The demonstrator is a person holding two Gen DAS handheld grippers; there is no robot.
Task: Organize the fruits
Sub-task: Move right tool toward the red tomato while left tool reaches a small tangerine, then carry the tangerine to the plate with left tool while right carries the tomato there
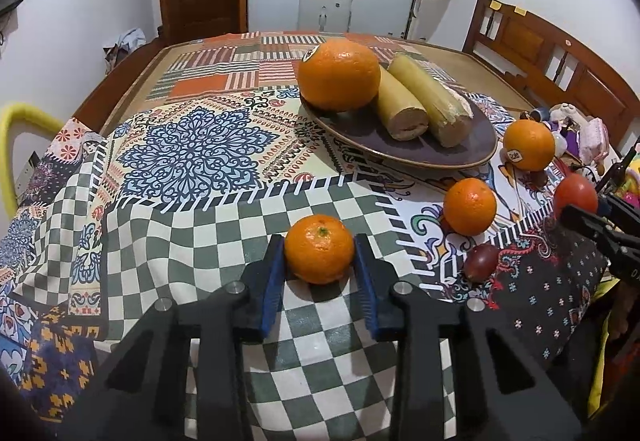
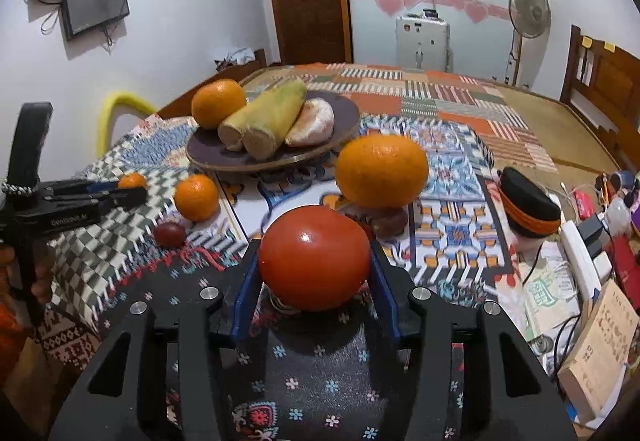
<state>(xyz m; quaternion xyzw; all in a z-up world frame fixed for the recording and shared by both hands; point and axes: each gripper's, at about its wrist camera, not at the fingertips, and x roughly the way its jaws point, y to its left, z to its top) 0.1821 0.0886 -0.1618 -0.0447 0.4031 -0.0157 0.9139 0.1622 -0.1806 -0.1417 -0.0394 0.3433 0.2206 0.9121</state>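
My left gripper is shut on a small mandarin resting on the checked cloth. My right gripper is shut on a red tomato; it also shows in the left wrist view. A dark oval plate holds a big orange and two peeled bamboo shoots; the right wrist view also shows a peeled citrus on it. Loose on the cloth lie an orange with a sticker, a mandarin and a dark red fruit.
A patchwork cloth covers the table. Clutter at the right edge: a black and orange case, cables, a white power strip and a book. A wooden bench back stands at the right, a yellow chair rail at the left.
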